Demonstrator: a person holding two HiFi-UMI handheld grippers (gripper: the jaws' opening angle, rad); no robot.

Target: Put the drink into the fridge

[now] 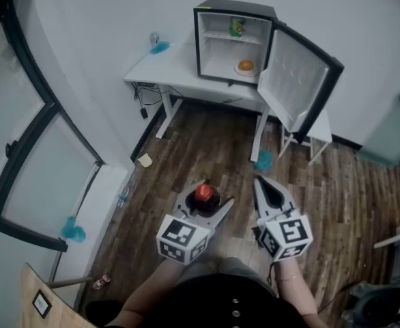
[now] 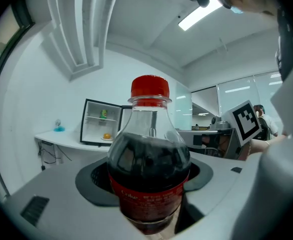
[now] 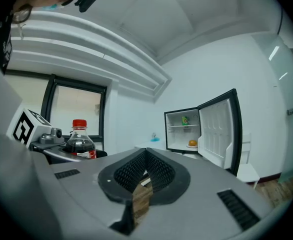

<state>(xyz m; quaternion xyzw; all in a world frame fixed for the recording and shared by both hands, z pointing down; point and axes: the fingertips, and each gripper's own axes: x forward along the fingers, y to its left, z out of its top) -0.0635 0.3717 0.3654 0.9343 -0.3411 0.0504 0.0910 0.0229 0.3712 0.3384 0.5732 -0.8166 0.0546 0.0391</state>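
Note:
The drink is a cola bottle (image 1: 203, 192) with a red cap, upright and held above the wooden floor. My left gripper (image 1: 209, 203) is shut on its body; in the left gripper view the bottle (image 2: 149, 169) fills the middle between the dark pads (image 2: 94, 176). My right gripper (image 1: 261, 184) is beside it on the right, jaws together with nothing in them (image 3: 145, 156). The small fridge (image 1: 231, 43) stands far ahead on a white table (image 1: 166, 70), its door (image 1: 295, 80) swung wide to the right. An orange (image 1: 246, 65) lies on its lower shelf and a green item (image 1: 237, 27) on the upper.
A white stool (image 1: 312, 135) stands right of the table below the open door. A blue object (image 1: 263, 159) lies on the floor by the table leg, another (image 1: 159, 46) on the table's left end. Black-framed windows (image 1: 43, 128) line the left wall, with a bottle (image 1: 123, 195) on the floor.

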